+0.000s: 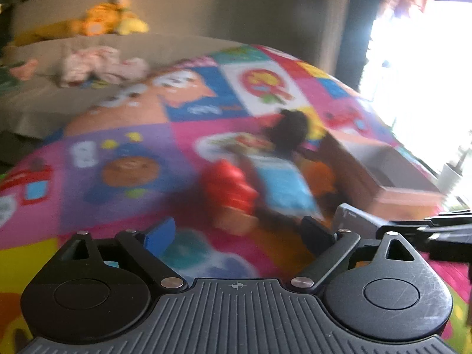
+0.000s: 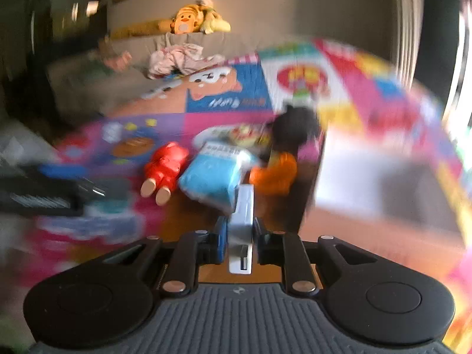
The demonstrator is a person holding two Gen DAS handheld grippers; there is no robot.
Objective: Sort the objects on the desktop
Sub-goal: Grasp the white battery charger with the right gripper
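The colourful play mat (image 2: 224, 94) carries everything to be sorted. The open cardboard box (image 2: 383, 177) sits at its right edge, probably as the place sorted things go. The red doll (image 2: 166, 168), blue packet (image 2: 212, 177) and orange toy (image 2: 274, 174) lie just beside it. The right gripper (image 2: 240, 236) has its jaws clamped on a slim white device (image 2: 243, 224), held above the mat; the left gripper (image 1: 236, 233) stands with its jaws apart and empty.

The soft play mat (image 2: 224, 94) is a patchwork of pink, purple, blue, white and yellow squares printed with cartoon animals. On it lie a glossy red plastic figure (image 2: 166, 166) with tan feet, a sky-blue packet (image 2: 211, 177) with a white printed top, an orange toy (image 2: 274, 175), a black furry toy (image 2: 295, 129), and a pale brown cardboard box (image 1: 392, 177).
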